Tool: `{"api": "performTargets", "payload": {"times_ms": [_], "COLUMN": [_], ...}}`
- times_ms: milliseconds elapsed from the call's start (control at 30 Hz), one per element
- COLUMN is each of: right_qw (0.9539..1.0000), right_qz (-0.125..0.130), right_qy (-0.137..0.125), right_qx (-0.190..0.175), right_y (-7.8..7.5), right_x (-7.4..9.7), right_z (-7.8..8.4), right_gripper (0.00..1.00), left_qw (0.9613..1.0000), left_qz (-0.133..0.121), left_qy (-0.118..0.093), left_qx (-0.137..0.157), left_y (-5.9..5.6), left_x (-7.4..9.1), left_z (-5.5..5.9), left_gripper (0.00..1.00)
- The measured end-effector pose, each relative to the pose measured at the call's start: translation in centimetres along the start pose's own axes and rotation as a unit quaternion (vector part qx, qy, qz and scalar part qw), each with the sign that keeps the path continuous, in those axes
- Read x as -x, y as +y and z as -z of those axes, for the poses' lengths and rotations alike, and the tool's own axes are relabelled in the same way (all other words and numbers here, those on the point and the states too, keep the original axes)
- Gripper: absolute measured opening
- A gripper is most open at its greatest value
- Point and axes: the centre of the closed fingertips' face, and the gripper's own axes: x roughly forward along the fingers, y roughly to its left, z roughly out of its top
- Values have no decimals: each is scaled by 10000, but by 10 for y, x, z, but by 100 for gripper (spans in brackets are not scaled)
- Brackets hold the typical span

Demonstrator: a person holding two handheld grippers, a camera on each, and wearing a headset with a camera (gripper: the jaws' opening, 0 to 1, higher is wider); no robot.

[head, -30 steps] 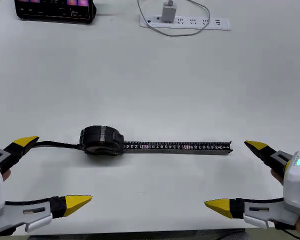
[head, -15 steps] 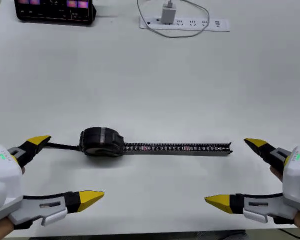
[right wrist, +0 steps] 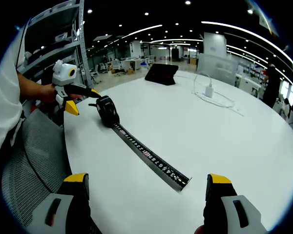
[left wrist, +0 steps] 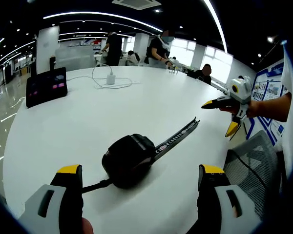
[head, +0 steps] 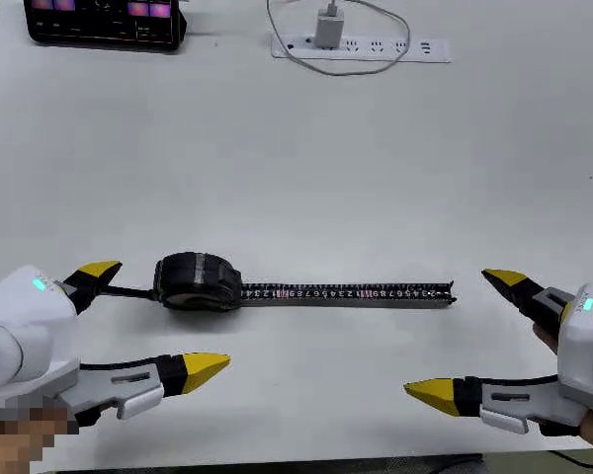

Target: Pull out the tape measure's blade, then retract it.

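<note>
A black tape measure case (head: 198, 281) lies on the white table (head: 296, 168), its dark blade (head: 348, 293) drawn out to the right and ending at a hook (head: 452, 291). A black strap runs left from the case. My left gripper (head: 158, 318) stands open just left of the case, its yellow-tipped fingers on either side of the strap. In the left gripper view the case (left wrist: 129, 158) sits between and ahead of the jaws. My right gripper (head: 469, 331) is open, a little right of the blade's end (right wrist: 179, 182), holding nothing.
A white power strip (head: 361, 46) with a plugged charger and cable lies at the table's far edge. A dark tablet (head: 104, 18) stands at the far left. The table's front edge runs just below both grippers.
My left gripper has moved right, toward the case. The right gripper, case and blade have barely shifted.
</note>
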Motion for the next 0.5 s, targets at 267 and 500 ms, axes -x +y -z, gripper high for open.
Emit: {"api": "performTargets", "payload": {"times_ms": [267, 500], "right_qw": [10000, 10000], "right_qz": [4, 12], "right_qy": [-12, 5], "right_qx": [0, 8], "right_y": [-3, -5], "right_x": [0, 0], "right_z": [-2, -2], "right_gripper": [99, 99], "left_qw": [9995, 9989], "left_qz": [-78, -100], "left_qy": [-13, -43], "left_qx": [292, 460], "left_y": [-3, -9], "left_x": [-8, -15], "left_z": [-1, -1], "left_gripper": [94, 94]}}
